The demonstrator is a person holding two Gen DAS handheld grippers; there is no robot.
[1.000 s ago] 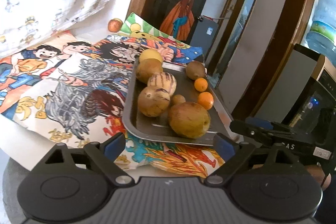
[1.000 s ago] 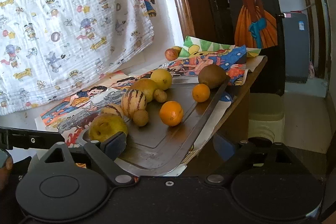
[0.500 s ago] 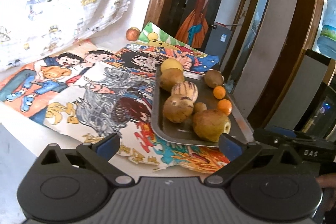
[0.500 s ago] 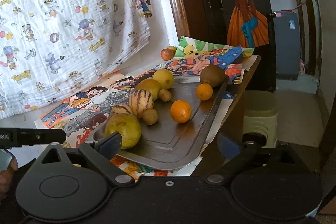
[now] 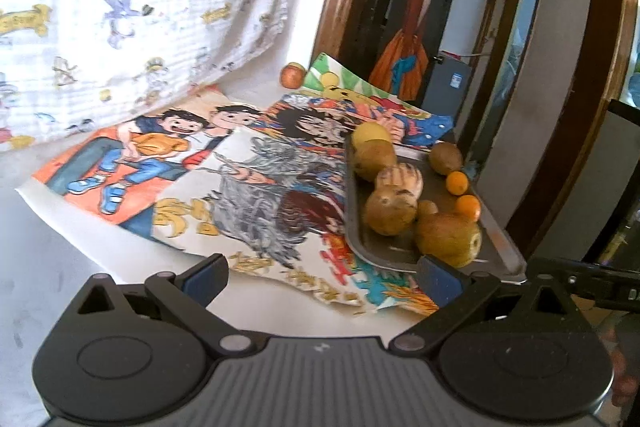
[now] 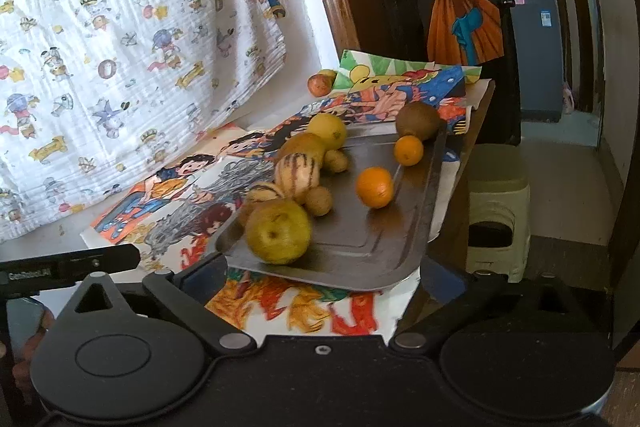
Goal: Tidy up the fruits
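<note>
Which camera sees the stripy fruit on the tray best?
The right wrist view: the stripy fruit shows its dark stripes clearly, facing the camera. In the left wrist view it sits farther off, paler, partly behind another fruit.

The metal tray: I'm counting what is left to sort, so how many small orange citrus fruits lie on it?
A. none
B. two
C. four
B: in the right wrist view two small oranges rest on the bare right part of the metal tray, apart from the cluster of yellow-brown fruit on its left.
</note>
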